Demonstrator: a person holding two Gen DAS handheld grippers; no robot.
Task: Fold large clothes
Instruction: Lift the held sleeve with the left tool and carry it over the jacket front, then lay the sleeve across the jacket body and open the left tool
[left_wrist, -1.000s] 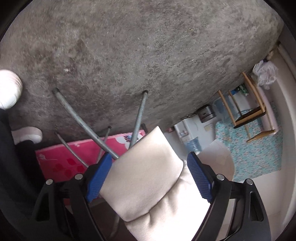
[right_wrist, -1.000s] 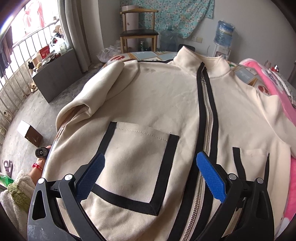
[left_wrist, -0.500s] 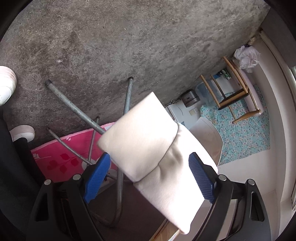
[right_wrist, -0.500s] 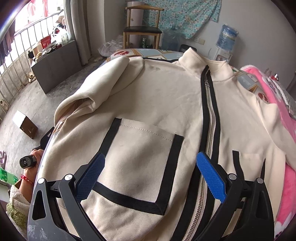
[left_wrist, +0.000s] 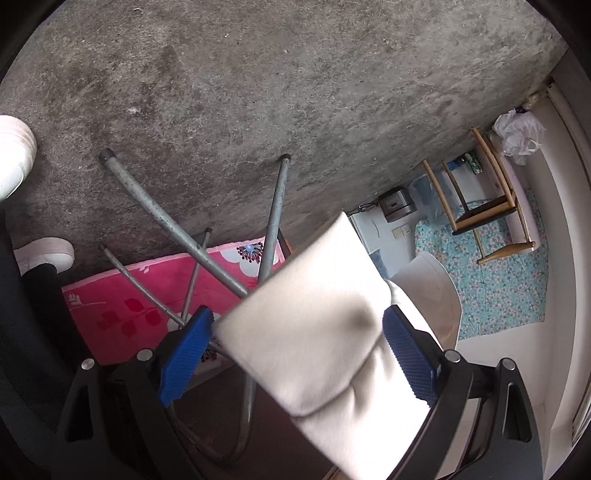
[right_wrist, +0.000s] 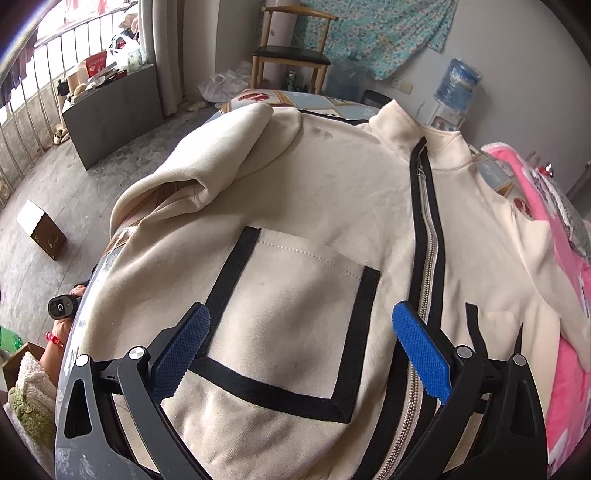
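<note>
A cream zip jacket (right_wrist: 332, 192) with black trim lies front-up on the table, collar far from me. Its left sleeve (right_wrist: 207, 173) is bunched at the table's edge. My right gripper (right_wrist: 301, 314) hovers open over the black-edged chest pocket (right_wrist: 295, 295), with nothing pinched. In the left wrist view the sleeve's cuff end (left_wrist: 314, 332) hangs between the blue pads of my left gripper (left_wrist: 297, 321). Its jaws are opening and stand wide, with the cloth loose between them. The view looks below the table.
Grey metal table legs (left_wrist: 273, 214) cross over a pink flowered blanket (left_wrist: 122, 295) on the concrete floor. A person's white shoes (left_wrist: 11, 147) are at the left. A wooden chair (right_wrist: 291, 55), a water dispenser (right_wrist: 458, 85), a cardboard box (right_wrist: 40, 229) and a grey cabinet (right_wrist: 110, 107) stand around.
In the left wrist view the cuff swung up and left, then came back between the pads, which stand slightly wider. The right gripper drifted a little over the pocket, staying open.
</note>
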